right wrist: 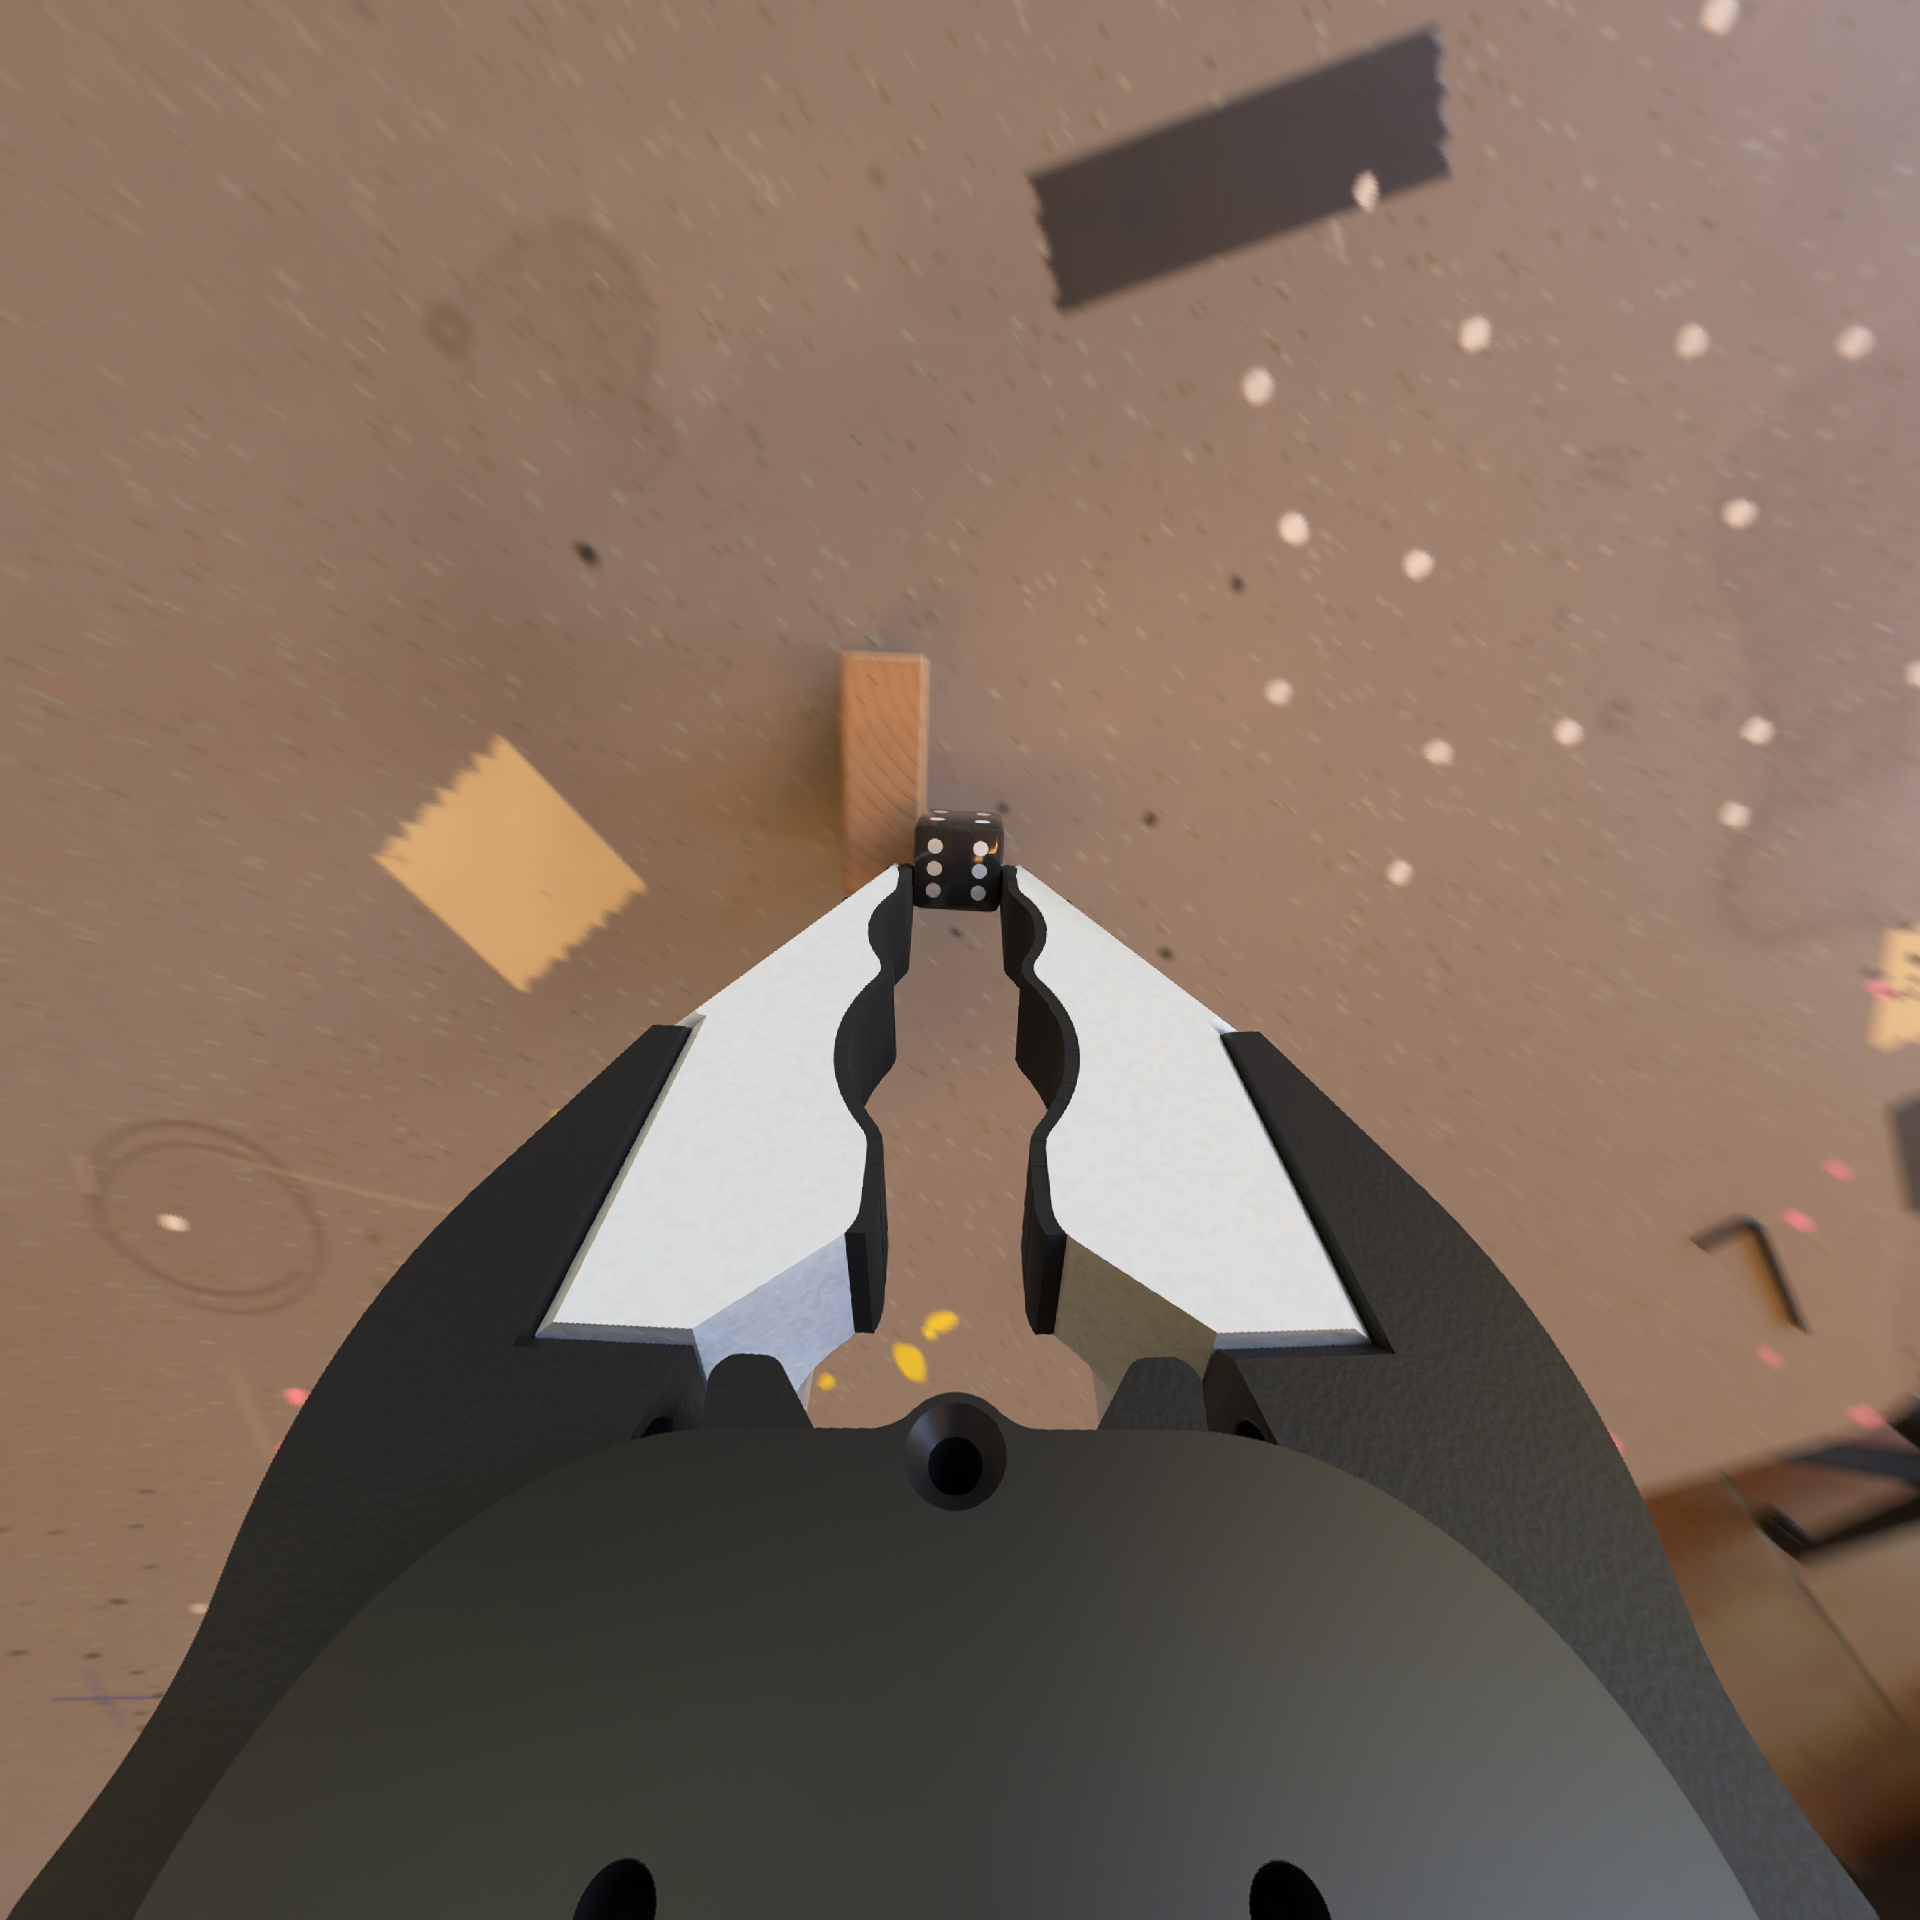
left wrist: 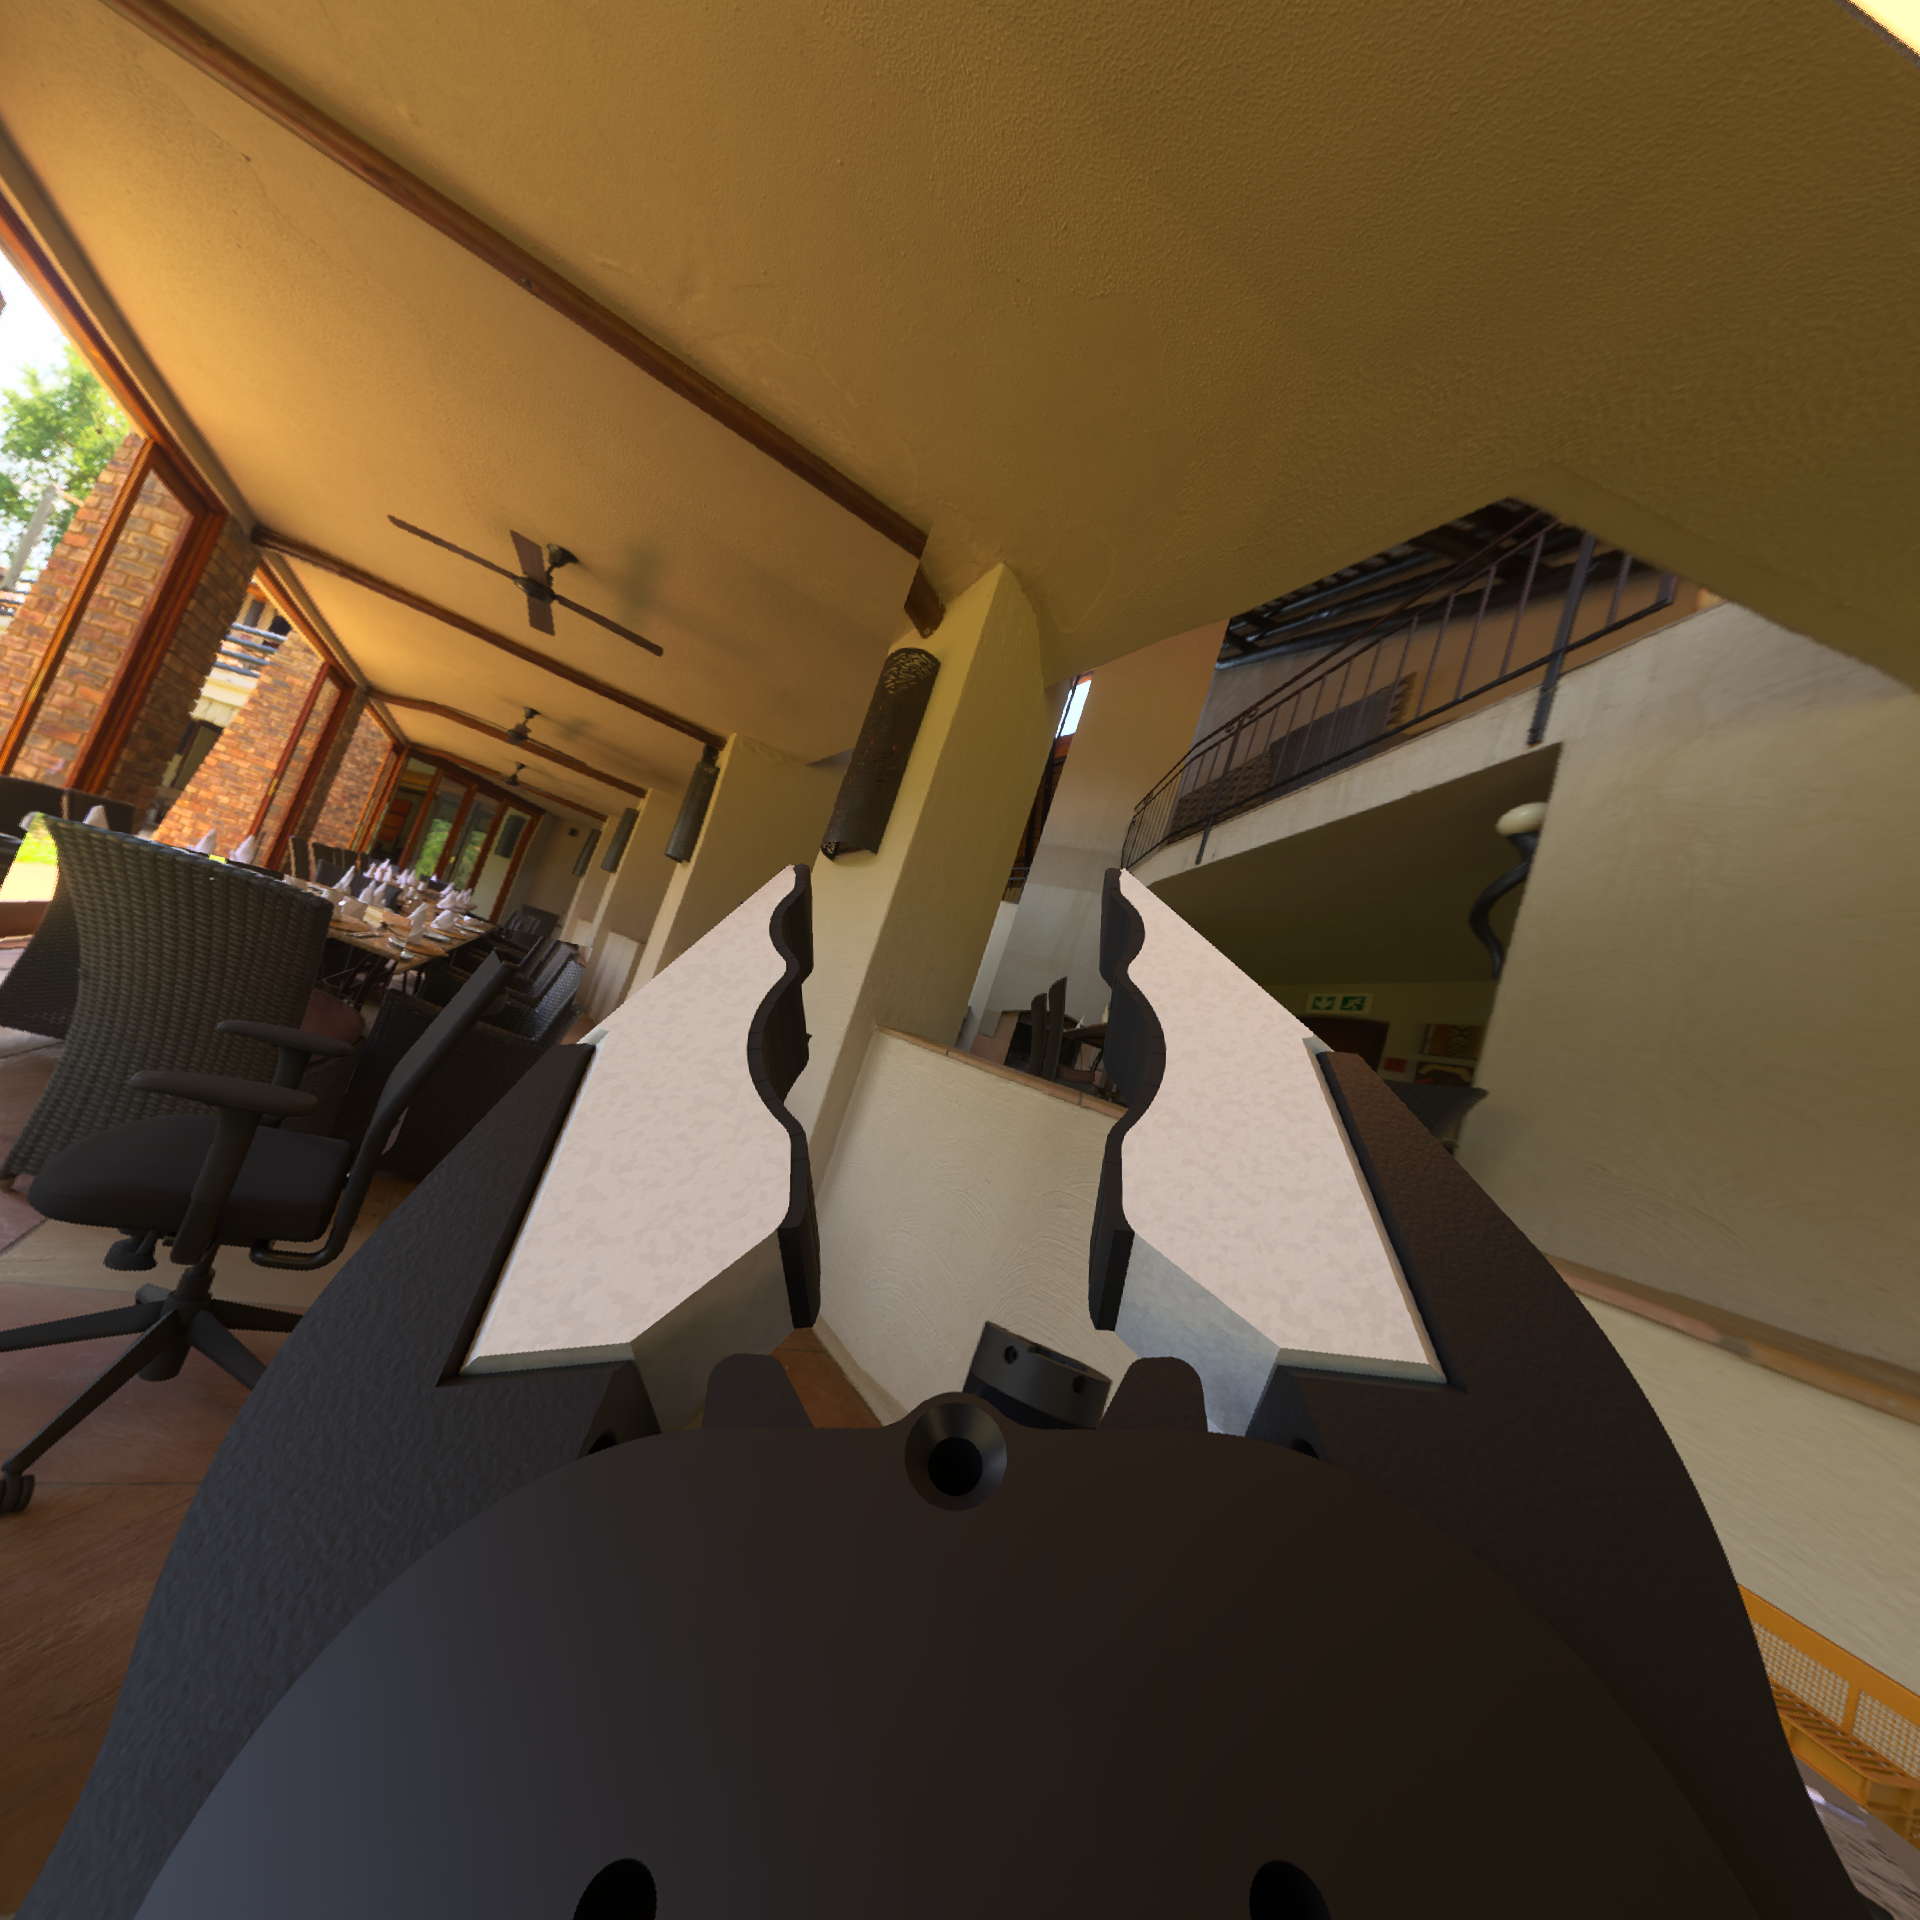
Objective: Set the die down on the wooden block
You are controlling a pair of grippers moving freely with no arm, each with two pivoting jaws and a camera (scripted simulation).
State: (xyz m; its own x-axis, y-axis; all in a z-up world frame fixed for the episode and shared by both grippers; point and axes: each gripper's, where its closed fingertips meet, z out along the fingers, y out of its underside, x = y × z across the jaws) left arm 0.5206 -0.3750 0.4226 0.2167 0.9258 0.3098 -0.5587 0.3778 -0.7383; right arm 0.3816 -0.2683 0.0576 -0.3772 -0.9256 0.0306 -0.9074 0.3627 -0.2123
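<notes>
The right gripper (right wrist: pixel 956 883), black-bodied with 2 white fingers lined in wavy black pads, points straight down at a brown speckled tabletop (right wrist: pixel 727 416) and pinches a small black die with white pips (right wrist: pixel 957 860) between its fingertips, the jaws closed to the die's width and the 6 face turned toward the camera. The die sits at the very tips, above the table, with the pale rectangular wooden block (right wrist: pixel 883 758) showing just beyond it toward 11 o'clock; whether the die touches the block cannot be told from this angle. A tan square of tape with serrated edges (right wrist: pixel 509 862) lies at 9 o'clock from the die, a long dark grey strip of tape (right wrist: pixel 1242 171) at 1 o'clock, and white dots scatter over the tabletop toward 2 o'clock. Yellow paint flecks (right wrist: pixel 914 1351) show between the finger roots. The left gripper (left wrist: pixel 956 883) is tilted upward, its 2 fingers spread wide with nothing between them, aimed at a cream pillar (left wrist: pixel 935 831) in a dining hall with a ceiling fan (left wrist: pixel 535 592) at 10 o'clock and a black office chair (left wrist: pixel 239 1174) at 8 o'clock.
</notes>
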